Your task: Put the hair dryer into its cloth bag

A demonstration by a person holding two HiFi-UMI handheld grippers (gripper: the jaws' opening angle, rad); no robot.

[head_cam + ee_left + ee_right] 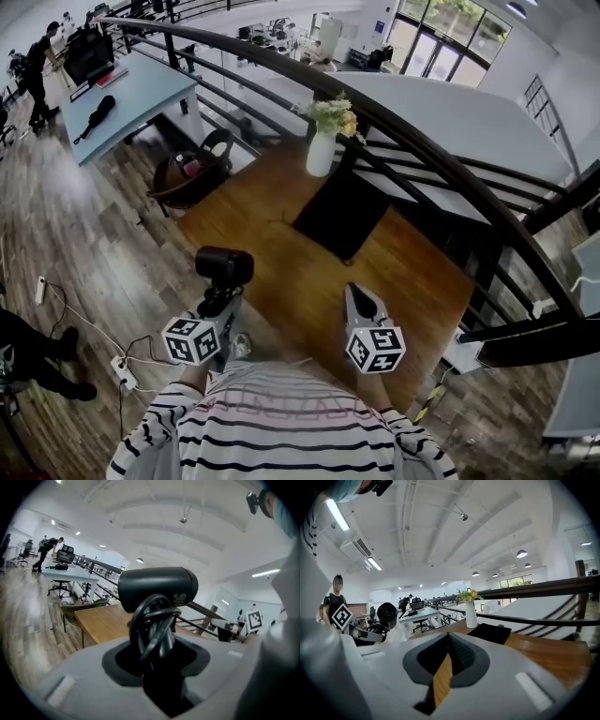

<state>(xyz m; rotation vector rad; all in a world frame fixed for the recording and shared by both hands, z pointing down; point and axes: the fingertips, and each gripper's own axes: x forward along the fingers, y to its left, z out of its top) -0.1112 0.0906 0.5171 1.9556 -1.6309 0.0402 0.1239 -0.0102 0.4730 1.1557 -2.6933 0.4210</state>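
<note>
1. The left gripper (218,302) has its jaws partly closed, clamping the hair dryer (223,266). In the left gripper view the jaws pinch the handle, with the black cord (152,627) wound round it. The dark barrel stands above the jaws, lying crosswise.
2. The right gripper (362,293) has its jaws pressed together with nothing between them. It hangs above the near part of the wooden table (291,281).
3. The hair dryer is held in the air at the table's near left edge and does not rest on the table.
4. The black cloth bag (342,214) lies flat toward the table's far edge, well apart from the dryer and both grippers.
5. A white vase (321,155) of flowers stands at the far edge, just beside the bag.
6. A dark curved railing (441,159) runs beyond the table.
</note>
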